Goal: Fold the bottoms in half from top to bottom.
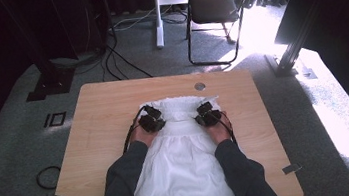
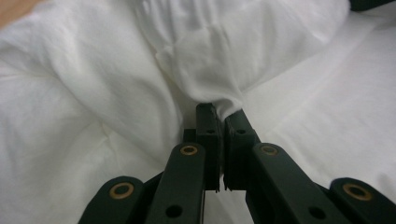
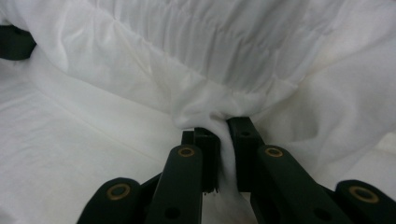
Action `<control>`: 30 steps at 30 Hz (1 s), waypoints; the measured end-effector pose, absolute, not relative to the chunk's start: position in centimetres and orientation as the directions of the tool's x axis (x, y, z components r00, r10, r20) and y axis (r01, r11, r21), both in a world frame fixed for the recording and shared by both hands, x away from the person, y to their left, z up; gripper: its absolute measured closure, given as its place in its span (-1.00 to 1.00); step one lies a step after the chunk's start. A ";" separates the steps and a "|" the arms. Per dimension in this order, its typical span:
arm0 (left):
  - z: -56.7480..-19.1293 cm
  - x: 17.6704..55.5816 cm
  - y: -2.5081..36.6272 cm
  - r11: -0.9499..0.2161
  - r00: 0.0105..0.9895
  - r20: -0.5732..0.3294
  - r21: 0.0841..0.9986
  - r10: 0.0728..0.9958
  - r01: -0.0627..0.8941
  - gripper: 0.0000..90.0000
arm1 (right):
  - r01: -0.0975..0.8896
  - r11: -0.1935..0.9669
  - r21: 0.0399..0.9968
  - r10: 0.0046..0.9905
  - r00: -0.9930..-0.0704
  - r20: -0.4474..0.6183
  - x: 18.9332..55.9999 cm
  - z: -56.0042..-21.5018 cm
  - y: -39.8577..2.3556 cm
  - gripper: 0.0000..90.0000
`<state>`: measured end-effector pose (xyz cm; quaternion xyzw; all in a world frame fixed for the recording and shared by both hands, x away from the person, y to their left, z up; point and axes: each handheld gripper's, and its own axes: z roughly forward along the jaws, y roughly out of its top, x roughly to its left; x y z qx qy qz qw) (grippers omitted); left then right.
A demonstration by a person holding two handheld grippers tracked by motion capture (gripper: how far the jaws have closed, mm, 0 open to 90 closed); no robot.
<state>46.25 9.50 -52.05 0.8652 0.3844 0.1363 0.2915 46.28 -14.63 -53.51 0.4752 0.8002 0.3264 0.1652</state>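
The garment (image 1: 181, 147) lies on the table (image 1: 98, 112), in its middle, and runs from the near edge toward the far side. Its far part is folded back on itself. The left gripper (image 1: 151, 122) sits on the left of this fold, the right gripper (image 1: 207, 115) on the right. A chair (image 1: 214, 10) stands on the floor behind the table.

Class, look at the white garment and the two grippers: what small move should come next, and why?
Probably carry both pinched folds a little farther toward the near edge, then lay them down. The left gripper and right gripper are each shut on bunched cloth at the far end of the white garment, which lies flat on the table toward the person, so a fold looks half made.
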 end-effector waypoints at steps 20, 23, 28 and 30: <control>-44.9 31.8 12.9 -0.478 0.820 0.000 0.813 0.573 0.334 0.95 | 0.391 0.369 0.843 0.720 -0.694 0.007 32.5 -44.9 -18.3 0.89; -49.2 30.6 12.2 -0.550 0.831 -0.043 0.731 0.554 0.405 0.95 | 0.439 0.448 0.779 0.714 -0.700 -0.016 30.5 -49.3 -17.6 0.89; -52.0 30.8 11.9 -0.574 0.822 -0.084 0.675 0.563 0.462 0.95 | 0.492 0.473 0.731 0.712 -0.702 0.012 30.3 -52.1 -17.2 0.88; -54.0 31.6 11.4 -0.600 0.814 -0.071 0.639 0.577 0.481 0.94 | 0.533 0.484 0.694 0.719 -0.694 0.031 30.9 -54.2 -16.7 0.88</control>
